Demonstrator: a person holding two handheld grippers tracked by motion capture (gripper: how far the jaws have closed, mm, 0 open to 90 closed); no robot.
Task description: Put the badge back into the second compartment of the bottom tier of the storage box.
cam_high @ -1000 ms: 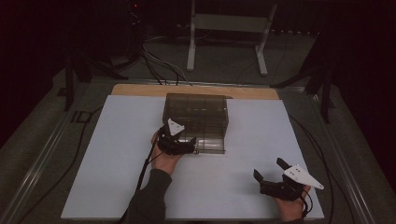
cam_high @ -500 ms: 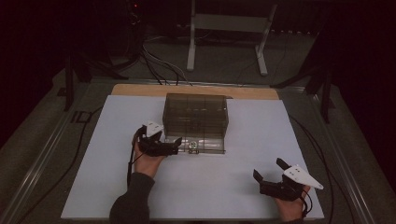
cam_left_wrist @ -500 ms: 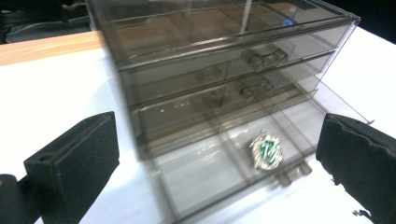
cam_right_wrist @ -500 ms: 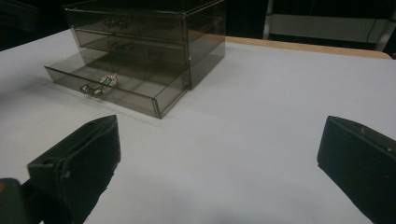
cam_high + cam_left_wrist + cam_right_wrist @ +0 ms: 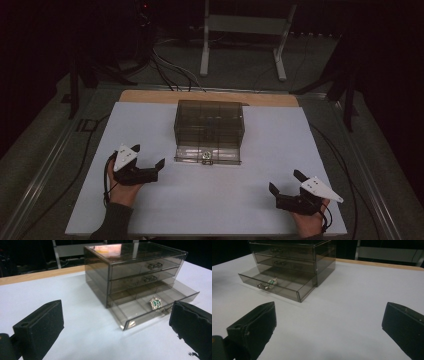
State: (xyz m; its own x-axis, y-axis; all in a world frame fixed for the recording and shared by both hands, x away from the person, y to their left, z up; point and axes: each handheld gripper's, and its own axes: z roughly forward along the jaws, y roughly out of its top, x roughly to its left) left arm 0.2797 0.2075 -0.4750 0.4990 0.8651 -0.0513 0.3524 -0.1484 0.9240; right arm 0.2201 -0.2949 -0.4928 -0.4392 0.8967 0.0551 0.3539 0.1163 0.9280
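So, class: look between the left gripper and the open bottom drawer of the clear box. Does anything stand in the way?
Nothing visible does. The left gripper, jaws open, sits left of the drawer box, with bare white table between it and the bottom drawer, which is pulled out with a small ornament inside.

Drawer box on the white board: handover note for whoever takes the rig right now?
Left hand-held gripper: open, empty, jaws just opened wider, on the board left of the box, apart from it.
Right hand-held gripper: open, empty, at the board's near right corner.
Smoky clear three-drawer box: bottom drawer pulled out, upper two shut.
Small green-and-white trinket lies in the open drawer near its front handle.
Done: trinket in the drawer.
Left, likely: push the bottom drawer shut.
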